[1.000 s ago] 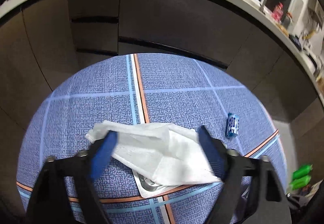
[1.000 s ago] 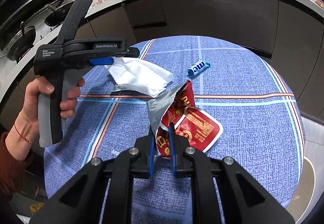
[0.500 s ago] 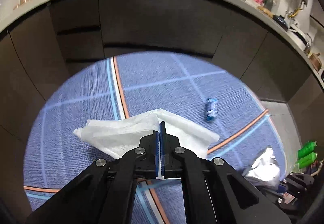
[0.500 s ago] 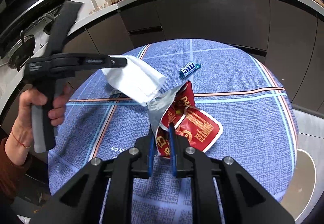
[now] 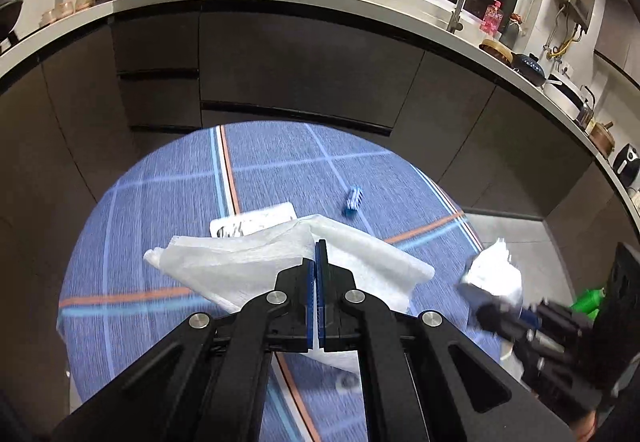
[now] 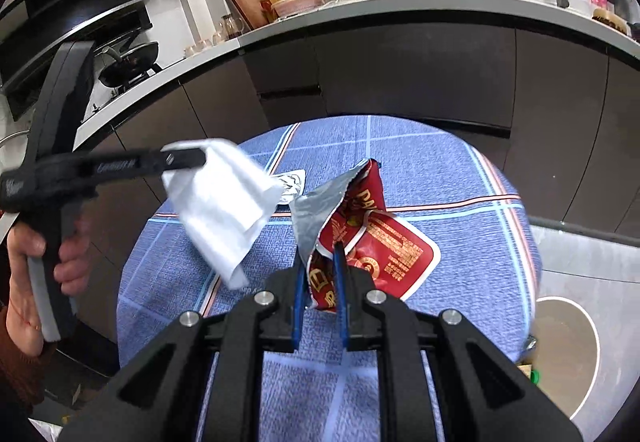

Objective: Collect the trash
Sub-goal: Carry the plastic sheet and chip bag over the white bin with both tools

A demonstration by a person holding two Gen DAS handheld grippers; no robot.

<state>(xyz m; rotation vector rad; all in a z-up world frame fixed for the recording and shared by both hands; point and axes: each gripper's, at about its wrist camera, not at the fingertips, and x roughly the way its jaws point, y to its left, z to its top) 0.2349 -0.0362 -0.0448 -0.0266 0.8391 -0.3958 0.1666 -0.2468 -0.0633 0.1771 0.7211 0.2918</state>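
A white tissue hangs above the round blue table, and my left gripper is shut on its upper fold. From the right wrist view the left gripper holds that tissue clear of the cloth. My right gripper is shut on a red snack bag with a torn silver lining, lifted off the table. In the left wrist view the right gripper shows blurred with the bag's silver flap. A flat silver wrapper and a small blue candy wrapper lie on the table.
Dark kitchen cabinets curve closely around the table's far side under a cluttered counter. Grey floor opens on the right, with green bottles low down. A person's hand grips the left handle.
My left gripper closed on the tissue and lifted it off the table, uncovering the silver wrapper beneath. The right gripper rose with the red bag still in it.
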